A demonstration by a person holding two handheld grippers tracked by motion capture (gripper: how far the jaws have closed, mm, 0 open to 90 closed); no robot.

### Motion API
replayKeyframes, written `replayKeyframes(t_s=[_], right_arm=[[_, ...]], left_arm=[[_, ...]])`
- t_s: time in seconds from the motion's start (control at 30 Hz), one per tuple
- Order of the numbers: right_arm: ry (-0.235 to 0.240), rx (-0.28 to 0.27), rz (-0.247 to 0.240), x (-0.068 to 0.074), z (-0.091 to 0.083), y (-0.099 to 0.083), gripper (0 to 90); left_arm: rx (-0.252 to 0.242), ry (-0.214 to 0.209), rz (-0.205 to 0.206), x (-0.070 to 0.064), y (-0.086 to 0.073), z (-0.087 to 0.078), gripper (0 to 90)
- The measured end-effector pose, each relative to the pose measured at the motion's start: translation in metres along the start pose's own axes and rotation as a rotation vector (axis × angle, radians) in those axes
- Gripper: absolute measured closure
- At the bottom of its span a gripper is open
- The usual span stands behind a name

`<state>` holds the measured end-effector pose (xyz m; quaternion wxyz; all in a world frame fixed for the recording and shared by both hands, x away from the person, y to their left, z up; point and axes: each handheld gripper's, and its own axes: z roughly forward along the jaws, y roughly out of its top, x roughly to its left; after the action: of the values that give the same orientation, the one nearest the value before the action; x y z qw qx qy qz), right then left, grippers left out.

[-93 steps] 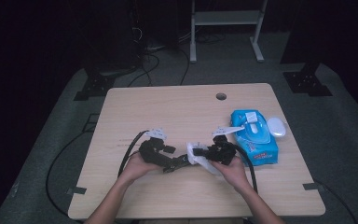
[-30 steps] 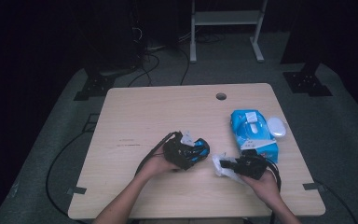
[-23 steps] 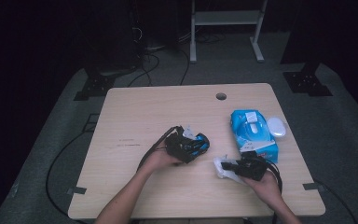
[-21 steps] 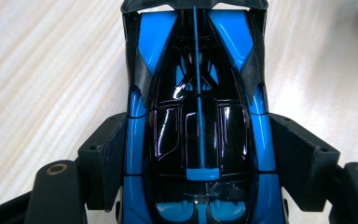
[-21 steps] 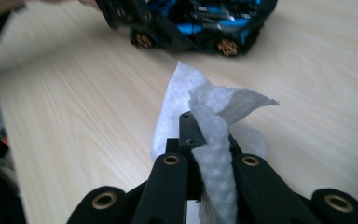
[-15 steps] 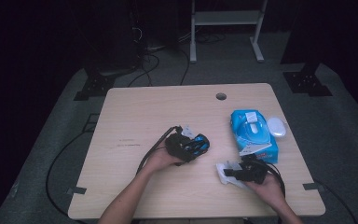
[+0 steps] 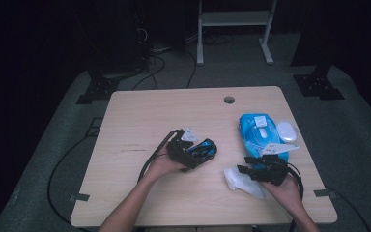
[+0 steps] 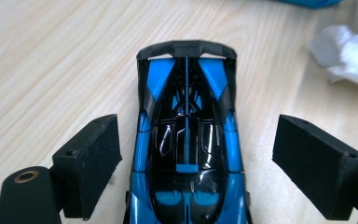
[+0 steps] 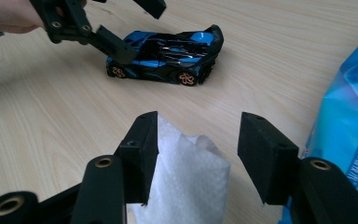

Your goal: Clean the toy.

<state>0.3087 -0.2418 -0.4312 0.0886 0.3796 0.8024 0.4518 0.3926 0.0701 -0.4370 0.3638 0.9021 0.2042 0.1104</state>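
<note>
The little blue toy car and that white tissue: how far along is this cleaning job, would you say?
A white wipe is already out of the blue wipes pack and lies crumpled on the table. The toy car stands on its wheels between the open left gripper, untouched. The right gripper stands open over the wipe. Probably left: any wiping and putting things away.

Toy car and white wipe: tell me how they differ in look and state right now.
The toy car is rigid, glossy blue and black, standing on its wheels; the white wipe is soft, crumpled and plain white. The car sits between the open jaws of the left hand-held gripper, with gaps on both sides; the wipe lies between the open jaws of the right hand-held gripper. Both rest on the wooden table.
</note>
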Motion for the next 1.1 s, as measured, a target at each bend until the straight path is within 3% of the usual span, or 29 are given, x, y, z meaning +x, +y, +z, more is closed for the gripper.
replayKeyframes(t_s=[0.07, 0.63, 0.83, 1.1], right_arm=[[-0.005, -0.008, -0.002, -0.001, -0.002, -0.001, 46.2], [-0.046, -0.049, 0.001, -0.008, -0.018, -0.006, 40.1], [-0.057, -0.048, 0.002, -0.01, -0.022, -0.009, 38.8], [-0.06, -0.037, 0.003, -0.009, -0.024, -0.013, 37.9]], left_arm=[[-0.019, 0.0, -0.002, -0.001, -0.001, -0.005, 14.2], [-0.032, 0.016, -0.009, -0.008, -0.026, -0.034, 11.6], [-0.061, 0.01, -0.04, -0.01, -0.038, -0.047, 10.6], [-0.06, 0.032, -0.03, -0.016, -0.051, -0.06, 10.6]])
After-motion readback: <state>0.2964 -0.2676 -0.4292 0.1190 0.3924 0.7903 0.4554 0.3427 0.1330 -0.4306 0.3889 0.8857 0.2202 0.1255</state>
